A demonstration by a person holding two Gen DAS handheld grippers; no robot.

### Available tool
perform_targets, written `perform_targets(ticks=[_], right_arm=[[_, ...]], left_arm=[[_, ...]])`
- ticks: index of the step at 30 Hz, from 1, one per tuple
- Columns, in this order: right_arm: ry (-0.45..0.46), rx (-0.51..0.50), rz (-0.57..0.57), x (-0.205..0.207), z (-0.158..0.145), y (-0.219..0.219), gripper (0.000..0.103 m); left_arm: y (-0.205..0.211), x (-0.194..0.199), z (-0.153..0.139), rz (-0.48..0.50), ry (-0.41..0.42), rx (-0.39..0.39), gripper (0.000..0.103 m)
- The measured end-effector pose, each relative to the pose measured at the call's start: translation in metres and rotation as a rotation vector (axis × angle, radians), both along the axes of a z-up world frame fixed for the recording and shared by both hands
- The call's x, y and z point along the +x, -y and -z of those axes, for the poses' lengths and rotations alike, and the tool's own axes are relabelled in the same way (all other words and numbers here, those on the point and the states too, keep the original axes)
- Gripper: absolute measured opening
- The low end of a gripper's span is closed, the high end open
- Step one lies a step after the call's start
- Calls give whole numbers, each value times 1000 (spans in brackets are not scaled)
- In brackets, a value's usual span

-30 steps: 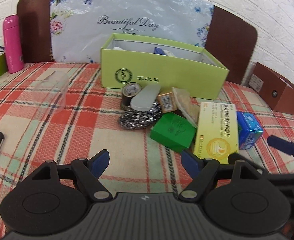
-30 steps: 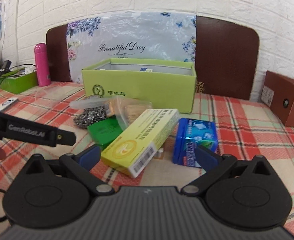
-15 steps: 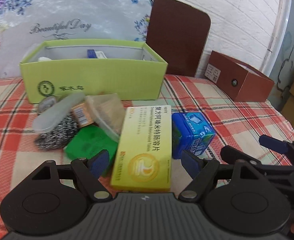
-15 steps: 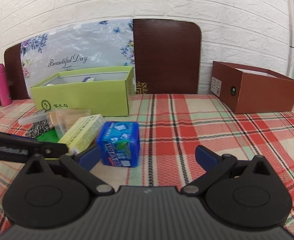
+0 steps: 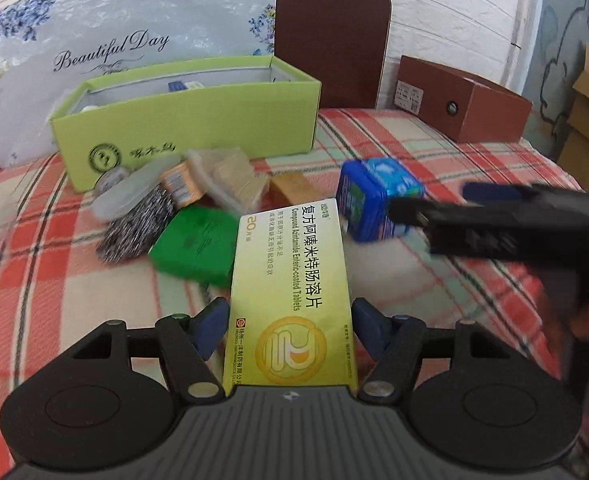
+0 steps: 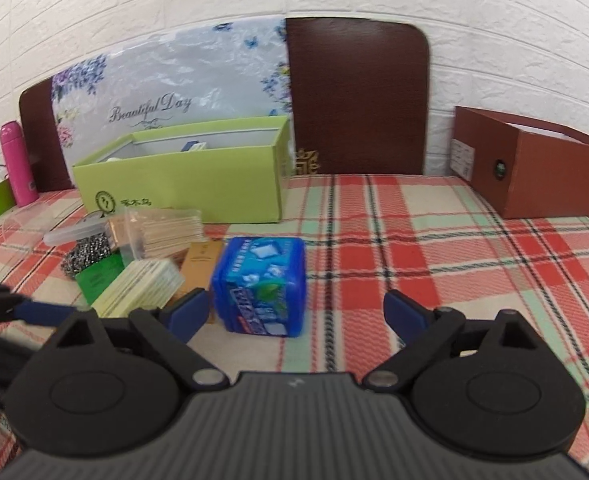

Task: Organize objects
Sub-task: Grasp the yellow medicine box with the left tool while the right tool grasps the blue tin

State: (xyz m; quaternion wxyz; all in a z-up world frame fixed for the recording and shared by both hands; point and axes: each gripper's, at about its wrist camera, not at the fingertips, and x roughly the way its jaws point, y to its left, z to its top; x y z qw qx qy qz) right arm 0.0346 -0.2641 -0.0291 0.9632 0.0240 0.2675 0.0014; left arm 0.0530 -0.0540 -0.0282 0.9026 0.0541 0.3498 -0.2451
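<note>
A yellow tablet box lies between the fingers of my left gripper, which stand open on either side of it with small gaps. It also shows in the right wrist view. A blue container stands on the cloth just ahead of my right gripper, which is open with its left finger beside the container. It also shows in the left wrist view. The open lime-green box stands behind the pile and holds a few items.
A pile lies in front of the green box: steel scourer, dark green box, clear toothpick case, small tan box. A brown carton sits at the right, a pink bottle far left.
My left gripper has swung right and moved forward until the yellow box lies between its fingers. My right gripper has moved in toward the blue container.
</note>
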Motion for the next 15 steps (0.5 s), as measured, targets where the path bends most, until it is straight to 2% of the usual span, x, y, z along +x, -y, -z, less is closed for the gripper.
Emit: perform_targets(ticks=[4,5,7,9,13,15], right_arm=[[-10,-13,-44,25,5,-14,88],[-14,-21,-41,30,7,-16,83],[-29,-13,-43,38,10,-16,59],[-52,11,-48,37,10,-14,58],[-66,-27,-99,9,7,-13,58],[-76,-35,-126,-3,7,-13,58]], left_arm=[[-15,-12,4,-9,-28,-1,71],[-17,-12,5,-14,-33,-3,71],[-18,-12,6,-24,-40,-1,71],[-17,-13,6,-26,-37,1,72],[-20,-8,2,-40,-37,-20,73],[-22,-3,1,-55,-51,-33,76]])
